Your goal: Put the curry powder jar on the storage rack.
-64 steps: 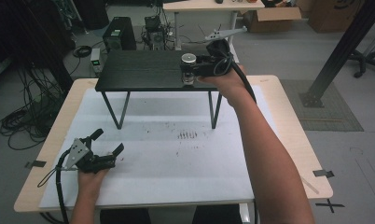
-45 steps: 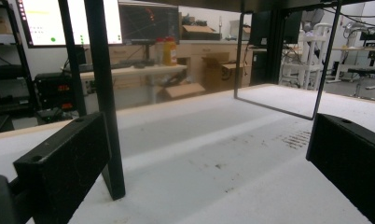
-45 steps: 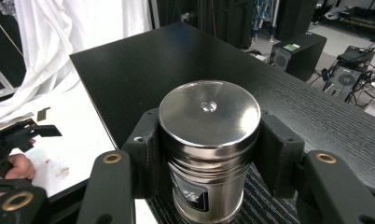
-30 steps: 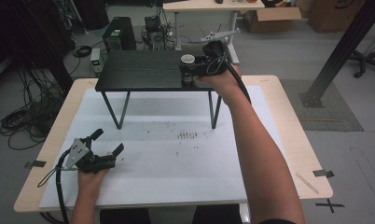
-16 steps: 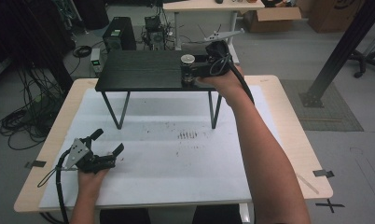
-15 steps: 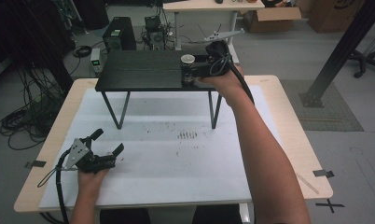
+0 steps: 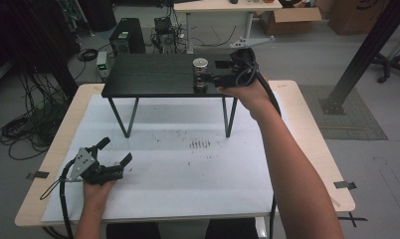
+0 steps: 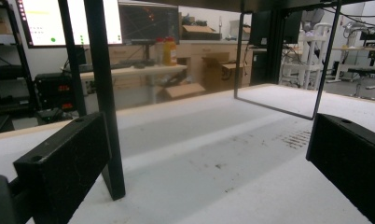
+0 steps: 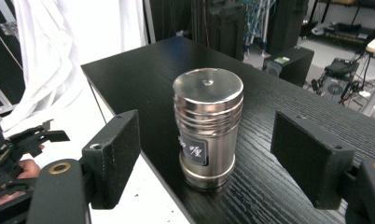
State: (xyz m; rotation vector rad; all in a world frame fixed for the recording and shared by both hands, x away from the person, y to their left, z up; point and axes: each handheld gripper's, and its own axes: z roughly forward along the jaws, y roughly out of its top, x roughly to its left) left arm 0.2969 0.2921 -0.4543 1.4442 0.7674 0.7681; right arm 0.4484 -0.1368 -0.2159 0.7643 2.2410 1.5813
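Observation:
A ribbed metal cylinder (image 7: 200, 69) (image 9: 207, 126) stands upright near the front edge of a low black table (image 7: 153, 74) (image 9: 288, 107). My right gripper (image 7: 211, 77) (image 9: 206, 140) is level with it from the right. Its jaws have just been opening and now stand open on either side of the cylinder, with a clear gap at each pad (image 9: 113, 154). My left gripper (image 7: 117, 151) (image 8: 199, 158) rests low on the white tabletop (image 7: 198, 169) at the front left, open with nothing between its jaws.
The black table stands on thin metal legs (image 7: 229, 117) (image 8: 104, 93) at the back of the white top. Dark smudges (image 7: 200, 144) mark the middle. In the right gripper view the left gripper (image 9: 27, 140) shows far off at the bottom left.
The right gripper's jaws have opened off the cylinder, and the hand has drawn back slightly to the right. The cylinder stays upright on the black table. The left gripper has not moved.

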